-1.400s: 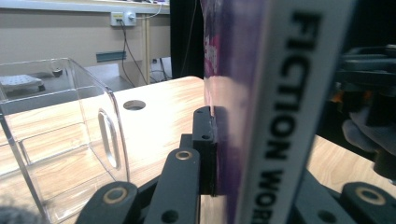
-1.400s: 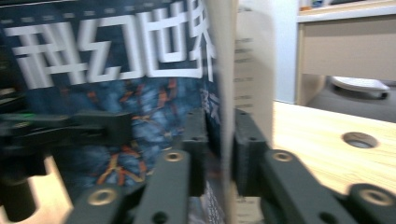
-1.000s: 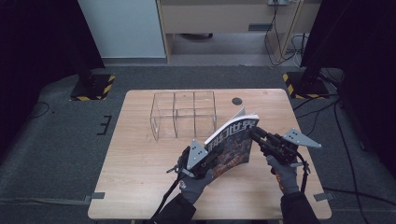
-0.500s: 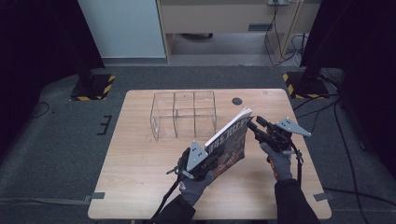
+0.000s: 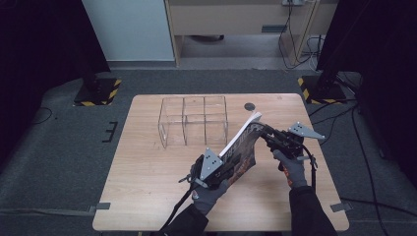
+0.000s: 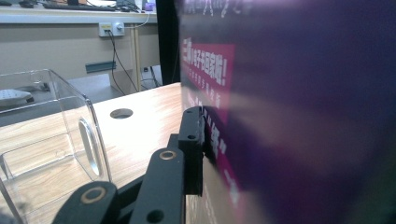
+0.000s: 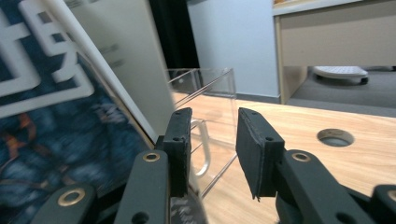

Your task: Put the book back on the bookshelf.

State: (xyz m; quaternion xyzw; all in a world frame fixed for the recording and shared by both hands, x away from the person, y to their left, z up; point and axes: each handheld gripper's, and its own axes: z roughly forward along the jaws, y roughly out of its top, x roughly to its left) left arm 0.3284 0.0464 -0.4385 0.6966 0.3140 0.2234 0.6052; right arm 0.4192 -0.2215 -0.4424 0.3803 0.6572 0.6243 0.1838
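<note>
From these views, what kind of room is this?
Probably a lab or data-recording studio: one wooden table on grey carpet, black curtains on both sides, and hazard-striped stand bases. A person works a magazine there with two handheld grippers.

Magazine (image 6: 299, 112) cover carries white lettering on a pink panel, seemingly Chinese characters, too blurred to read. Large white characters on its other cover are cropped, unreadable.

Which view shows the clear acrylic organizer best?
The high view: the whole clear organizer with its three compartments on the table. The left gripper view shows one near corner; the right gripper view shows an end wall behind the magazine.
</note>
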